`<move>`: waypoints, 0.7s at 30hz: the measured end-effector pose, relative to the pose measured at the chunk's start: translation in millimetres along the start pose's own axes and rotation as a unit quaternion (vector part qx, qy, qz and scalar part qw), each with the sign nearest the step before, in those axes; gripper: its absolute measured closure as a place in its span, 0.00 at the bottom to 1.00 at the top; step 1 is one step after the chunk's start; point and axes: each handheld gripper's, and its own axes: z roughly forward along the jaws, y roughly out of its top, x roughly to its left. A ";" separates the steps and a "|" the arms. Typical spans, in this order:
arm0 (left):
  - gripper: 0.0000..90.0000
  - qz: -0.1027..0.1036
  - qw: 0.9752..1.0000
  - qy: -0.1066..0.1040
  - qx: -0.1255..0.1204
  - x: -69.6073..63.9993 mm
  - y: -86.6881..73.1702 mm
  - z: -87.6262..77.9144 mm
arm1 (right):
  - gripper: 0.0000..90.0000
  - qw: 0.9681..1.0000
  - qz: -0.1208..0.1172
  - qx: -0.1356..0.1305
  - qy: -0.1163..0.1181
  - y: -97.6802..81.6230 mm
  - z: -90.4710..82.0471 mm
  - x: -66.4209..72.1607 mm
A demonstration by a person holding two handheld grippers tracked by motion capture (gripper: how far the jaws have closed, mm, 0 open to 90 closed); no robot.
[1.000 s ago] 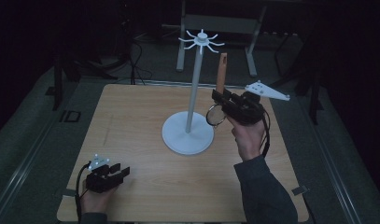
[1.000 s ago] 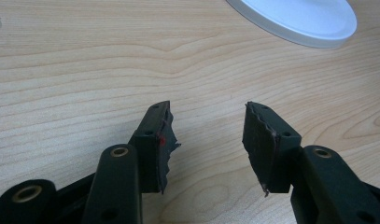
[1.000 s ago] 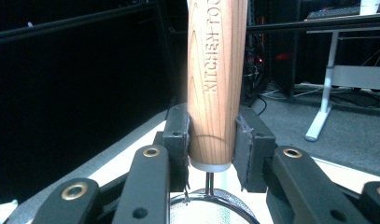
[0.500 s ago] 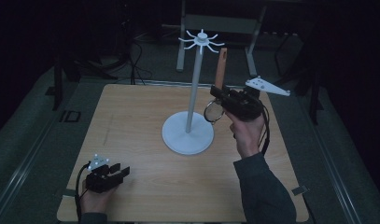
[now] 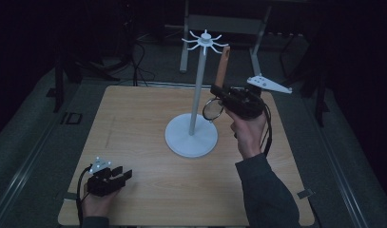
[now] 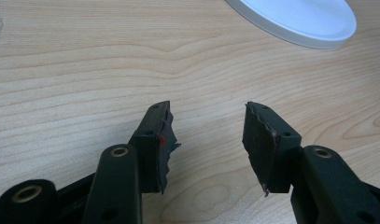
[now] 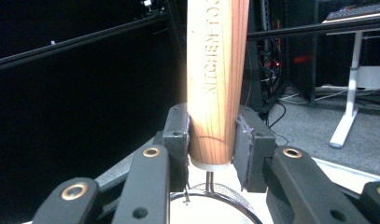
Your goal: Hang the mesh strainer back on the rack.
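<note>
We see the wooden table (image 5: 148,118) mostly bare, its left half open, with the white hook stand (image 5: 196,104) upright near the middle on its round base (image 6: 295,18). The right gripper (image 5: 219,92) is raised above the table's right side beside the pole, its jaws clamped on the upright wooden handle (image 7: 215,70) of a small wire strainer (image 5: 212,109), ring hanging below. The left gripper (image 6: 206,135) rests near the front left corner, jaws spread wide, holding nothing.
</note>
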 end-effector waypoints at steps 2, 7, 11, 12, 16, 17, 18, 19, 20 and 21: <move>0.58 0.000 1.000 0.000 0.000 0.0 0.0 0.0 | 0.76 1.000 0.001 0.001 0.001 0.3 0.4 0.0; 0.58 0.000 1.000 0.000 0.000 0.1 0.0 0.0 | 0.76 1.000 0.001 0.002 0.002 1.8 2.8 0.2; 0.58 -0.001 1.000 0.000 0.000 0.3 0.0 0.0 | 0.76 1.000 0.006 0.003 0.000 3.4 4.4 -1.8; 0.58 -0.001 1.000 0.000 0.000 0.2 0.0 0.0 | 0.76 1.000 0.006 0.004 0.000 3.7 5.1 -2.8; 0.58 -0.001 1.000 0.000 0.000 0.4 -0.1 -0.2 | 0.76 1.000 0.012 0.010 0.005 3.9 7.4 -5.5; 0.58 -0.001 1.000 0.000 0.000 0.4 -0.1 -0.2 | 0.76 1.000 0.012 0.010 0.007 3.5 7.4 -5.5; 0.58 -0.001 1.000 0.000 0.000 0.5 -0.1 -0.2 | 0.76 1.000 0.011 0.010 0.008 3.0 7.4 -5.2; 0.58 -0.001 1.000 0.000 0.000 0.5 -0.1 -0.1 | 0.76 1.000 0.011 0.009 0.010 2.6 7.2 -4.9; 0.58 -0.001 1.000 0.000 0.000 0.4 -0.1 -0.1 | 0.76 1.000 0.010 0.007 0.012 2.1 6.9 -4.5; 0.58 -0.001 1.000 0.000 0.000 0.4 -0.1 -0.1 | 0.76 1.000 0.009 0.004 0.015 1.7 6.5 -4.0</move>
